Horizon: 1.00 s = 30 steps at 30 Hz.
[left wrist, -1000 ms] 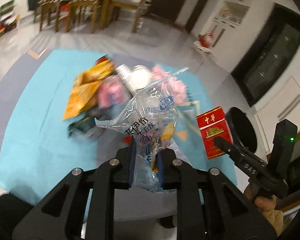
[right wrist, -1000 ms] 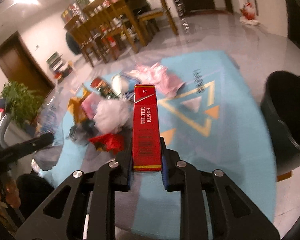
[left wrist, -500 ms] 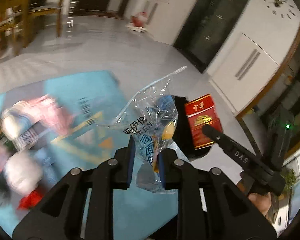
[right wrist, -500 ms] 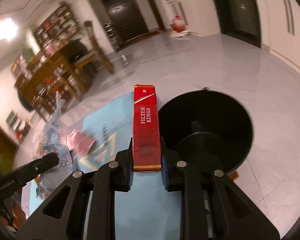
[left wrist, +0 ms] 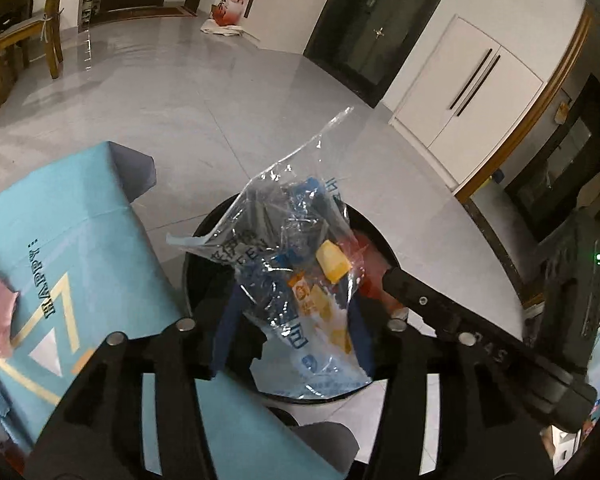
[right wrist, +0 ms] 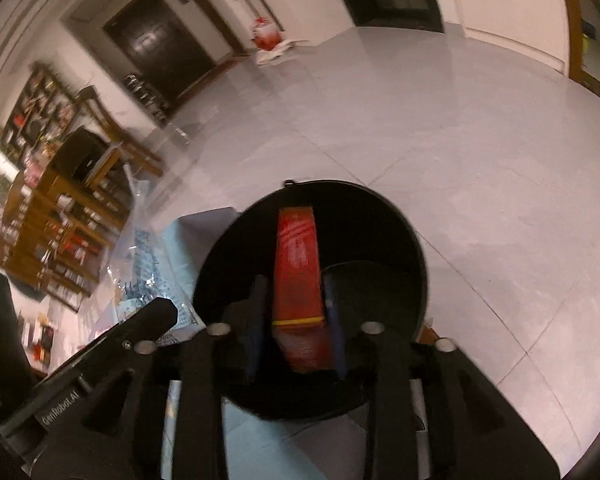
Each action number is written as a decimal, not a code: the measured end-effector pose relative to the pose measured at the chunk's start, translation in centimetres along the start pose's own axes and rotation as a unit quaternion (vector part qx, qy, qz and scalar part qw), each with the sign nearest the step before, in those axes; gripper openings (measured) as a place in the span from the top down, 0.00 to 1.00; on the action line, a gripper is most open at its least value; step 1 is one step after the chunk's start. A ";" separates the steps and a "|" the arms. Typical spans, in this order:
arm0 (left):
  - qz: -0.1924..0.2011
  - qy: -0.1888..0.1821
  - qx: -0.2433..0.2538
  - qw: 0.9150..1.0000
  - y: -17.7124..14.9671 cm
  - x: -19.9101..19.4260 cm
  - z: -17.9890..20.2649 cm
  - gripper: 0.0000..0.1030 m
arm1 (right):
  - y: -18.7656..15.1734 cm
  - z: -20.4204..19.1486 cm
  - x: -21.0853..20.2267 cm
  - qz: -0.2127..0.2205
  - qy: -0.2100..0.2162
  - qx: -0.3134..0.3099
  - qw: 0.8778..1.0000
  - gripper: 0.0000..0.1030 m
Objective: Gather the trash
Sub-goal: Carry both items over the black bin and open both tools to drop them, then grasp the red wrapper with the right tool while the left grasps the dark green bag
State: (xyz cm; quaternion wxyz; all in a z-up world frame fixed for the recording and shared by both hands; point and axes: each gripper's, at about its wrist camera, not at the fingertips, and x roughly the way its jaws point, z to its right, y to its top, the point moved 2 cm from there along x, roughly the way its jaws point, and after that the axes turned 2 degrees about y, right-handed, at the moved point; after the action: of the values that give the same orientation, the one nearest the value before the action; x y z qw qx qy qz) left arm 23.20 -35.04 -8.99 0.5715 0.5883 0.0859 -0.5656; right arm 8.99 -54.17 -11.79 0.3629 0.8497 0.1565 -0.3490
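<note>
Both grippers are opening over the black bin (right wrist: 416,264): left gripper (left wrist: 292,336) freeing the clear bag (left wrist: 300,248), right gripper (right wrist: 296,332) the red carton (right wrist: 298,276).

Domestic living and dining area. Indicators: glossy grey tiled floor (left wrist: 172,92), wooden dining chair (left wrist: 24,28), white built-in cabinet with dark bar handles (left wrist: 472,92), dark entrance door (right wrist: 160,52), cluttered wooden shelving unit (right wrist: 56,236), and a teal patterned rug (left wrist: 72,264).
</note>
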 end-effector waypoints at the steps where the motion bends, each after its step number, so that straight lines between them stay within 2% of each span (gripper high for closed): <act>1: 0.000 0.000 -0.002 1.000 0.0 0.1 -0.1 0.41 | 0.3 0.1 0.1 -0.001 0.001 0.005 1.000 0.58; 2: 0.001 -0.002 -0.002 1.000 0.1 0.2 0.0 0.41 | 0.1 0.3 -0.1 0.000 0.003 0.007 1.000 0.58; 5: 0.007 -0.008 0.004 1.000 -0.1 -0.1 -0.6 0.24 | 0.0 -0.1 -0.5 0.006 0.004 0.008 1.000 0.58; 10: 0.009 -0.025 -0.016 1.000 0.0 -0.7 -1.2 0.23 | 0.0 -0.8 -1.4 0.024 0.017 0.023 0.999 0.57; 15: 0.014 -0.020 -0.021 0.999 -0.7 -2.0 -1.4 0.23 | 0.5 -1.4 -1.3 0.022 0.026 0.016 0.999 0.56; 16: 0.013 -0.017 -0.021 1.000 -1.2 -2.5 -1.6 0.21 | 0.8 -1.6 -1.2 0.022 0.028 0.013 0.999 0.56; 22: 0.033 0.045 -0.013 0.998 -7.1 -6.9 -4.3 0.15 | 0.0 -4.2 -1.0 0.003 0.057 -0.034 0.998 0.53; 25: 0.034 0.061 -0.037 0.997 -10.9 -9.8 -7.2 0.15 | -1.2 -6.3 -1.1 -0.009 0.069 -0.075 0.995 0.51; 28: 0.044 0.090 -0.067 0.993 -13.6 -13.1 -10.8 0.14 | -3.3 -9.1 -1.0 -0.033 0.087 -0.131 0.987 0.49; 30: 0.058 0.132 -0.083 0.986 -15.3 -16.1 -13.8 0.14 | -5.0 -11.5 -1.0 -0.050 0.104 -0.172 0.978 0.45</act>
State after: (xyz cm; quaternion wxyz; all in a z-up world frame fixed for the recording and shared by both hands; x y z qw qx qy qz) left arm 14.01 -10.52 -9.55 0.6341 0.6124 0.1727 -0.4394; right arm 11.24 -42.41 -7.99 0.4673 0.7975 0.2934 -0.2441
